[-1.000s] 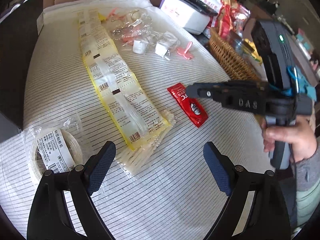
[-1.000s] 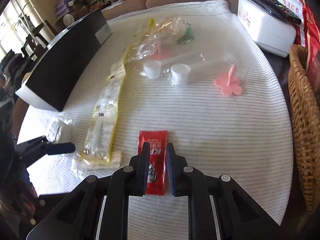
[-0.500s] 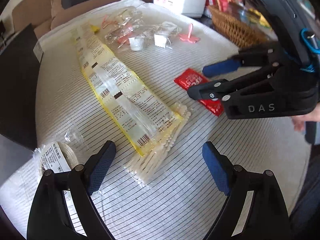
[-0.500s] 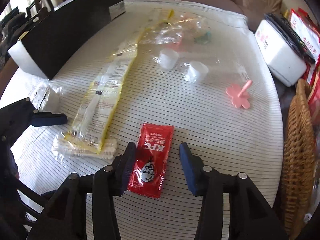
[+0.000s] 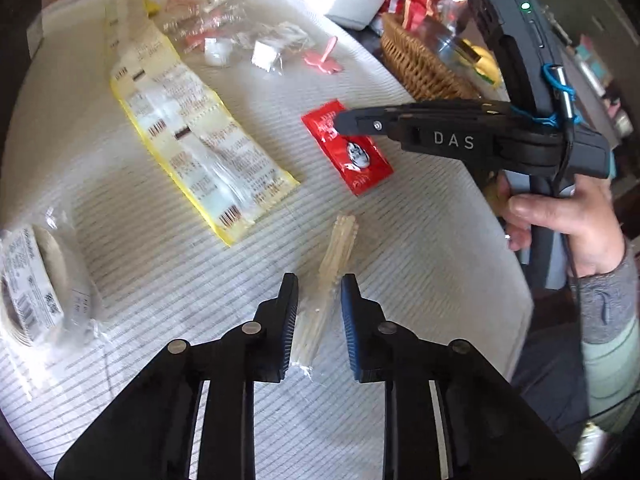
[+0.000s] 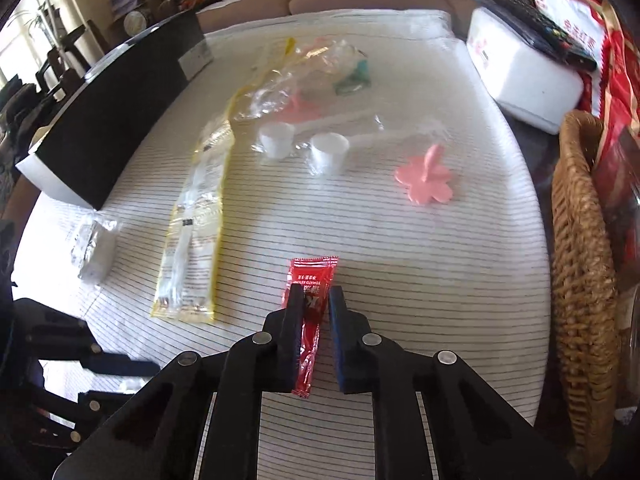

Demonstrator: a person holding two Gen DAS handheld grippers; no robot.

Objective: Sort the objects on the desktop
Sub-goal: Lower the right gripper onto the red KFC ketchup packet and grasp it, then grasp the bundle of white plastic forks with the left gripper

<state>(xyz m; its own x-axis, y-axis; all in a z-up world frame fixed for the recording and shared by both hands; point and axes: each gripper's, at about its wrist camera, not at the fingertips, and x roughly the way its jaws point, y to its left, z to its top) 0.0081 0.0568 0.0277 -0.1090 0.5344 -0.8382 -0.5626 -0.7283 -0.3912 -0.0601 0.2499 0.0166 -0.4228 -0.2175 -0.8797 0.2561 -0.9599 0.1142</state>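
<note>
A clear bag of pale cotton swabs (image 5: 340,240) lies lengthwise between the fingers of my left gripper (image 5: 320,296). Its jaws are closing and the pads press the bag's near end. The bag now sits apart from the long yellow packet (image 5: 192,136). A red ketchup packet (image 6: 316,276) lies on the striped cloth. My right gripper (image 6: 316,312) straddles its near half, jaws closing, and the packet is pinched narrow between the pads. In the left wrist view the right gripper (image 5: 346,122) reaches in from the right, held by a hand (image 5: 568,220).
A bagged tape roll (image 5: 36,280) sits at the left. Two white scoops (image 6: 328,152), a pink flower hook (image 6: 426,180) and clear bags lie further back. A wicker basket (image 6: 580,240) and white box (image 6: 520,64) stand on the right, a black box (image 6: 108,120) on the left.
The left jaws went from wide open to narrow around the swab bag, which came away from the yellow packet. The right jaws opened, then narrowed again on the ketchup packet.
</note>
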